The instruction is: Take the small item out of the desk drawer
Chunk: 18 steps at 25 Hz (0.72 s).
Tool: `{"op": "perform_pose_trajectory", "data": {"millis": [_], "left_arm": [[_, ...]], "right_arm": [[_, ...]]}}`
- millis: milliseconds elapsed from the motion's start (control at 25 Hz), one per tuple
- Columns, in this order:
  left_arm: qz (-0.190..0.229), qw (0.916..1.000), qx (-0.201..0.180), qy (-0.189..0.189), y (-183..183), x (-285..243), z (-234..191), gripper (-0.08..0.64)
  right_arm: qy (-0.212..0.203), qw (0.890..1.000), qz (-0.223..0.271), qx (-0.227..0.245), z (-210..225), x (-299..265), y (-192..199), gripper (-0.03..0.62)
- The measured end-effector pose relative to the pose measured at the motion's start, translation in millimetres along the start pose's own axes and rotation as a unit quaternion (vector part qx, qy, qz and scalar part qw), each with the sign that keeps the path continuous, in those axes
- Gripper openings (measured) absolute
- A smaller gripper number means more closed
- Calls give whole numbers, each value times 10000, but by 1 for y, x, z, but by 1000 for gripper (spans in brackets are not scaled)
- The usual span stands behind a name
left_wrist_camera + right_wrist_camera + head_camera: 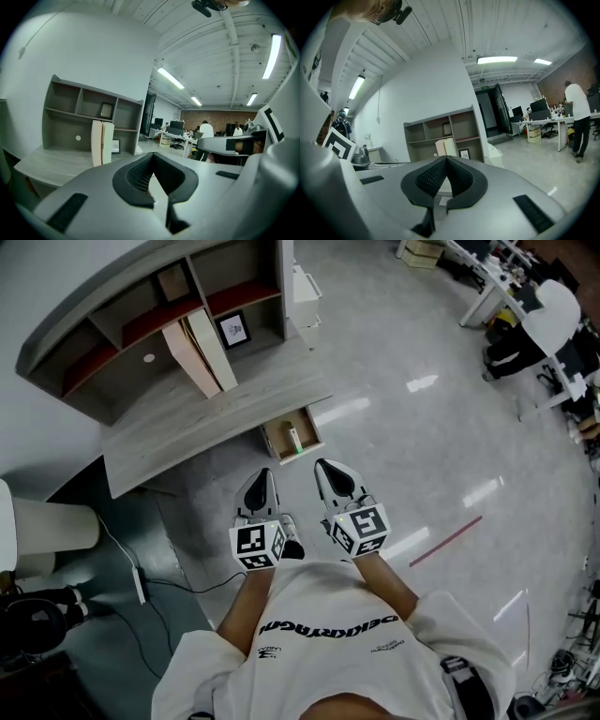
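Both tongs were closed and empty; the left gripper (266,474) and right gripper (324,465) hung side by side in front of the person, tips pointing toward the desk (206,418); each gripper view showed the pads pressed together with nothing between them.

The item (294,440), a small pale stick with a green end, lay flat inside the open drawer (273,442), which stuck out from under the desk edge; it sat well apart from both grippers and below them.

Its long axis ran along the drawer's depth, from the desk side out toward the person, slightly slanted in the head view; the green end pointed toward the person, at the drawer's front.

Likely trouble: jaws left closed on the way down would only shove the stick; a slim thing lying flat could roll or skid to a wall if pinched along its length rather than across it; the drawer's rim could catch a jaw on a steep approach.
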State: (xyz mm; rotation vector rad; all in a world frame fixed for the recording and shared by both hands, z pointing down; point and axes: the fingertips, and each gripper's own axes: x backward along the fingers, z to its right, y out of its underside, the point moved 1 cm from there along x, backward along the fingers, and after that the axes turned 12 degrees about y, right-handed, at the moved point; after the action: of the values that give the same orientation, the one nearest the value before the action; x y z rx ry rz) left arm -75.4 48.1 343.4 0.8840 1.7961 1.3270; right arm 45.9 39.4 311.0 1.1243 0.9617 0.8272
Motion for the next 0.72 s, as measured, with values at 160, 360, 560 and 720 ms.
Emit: {"op": "perform_pose_trajectory", "data": {"millis": [160,360,560,720], "left_arm": [[-59,9998,-51,168,-12,-32,-30,15],[-118,9993,-64,339,-22,-61,-59,15],[-193,9988,-46,449,-19,-84,-81,15],[-286,9984,-15,492,-13,-93,-90,15]], "right_arm": [[185,9998,-2,-28,6,-40,-9,32],[409,9991,-56,-50,14,-77,-12,32],[499,9987,-133,-40,18,-106,-7,32],[598,9978,-275,-37,23,-119,2,32]]}}
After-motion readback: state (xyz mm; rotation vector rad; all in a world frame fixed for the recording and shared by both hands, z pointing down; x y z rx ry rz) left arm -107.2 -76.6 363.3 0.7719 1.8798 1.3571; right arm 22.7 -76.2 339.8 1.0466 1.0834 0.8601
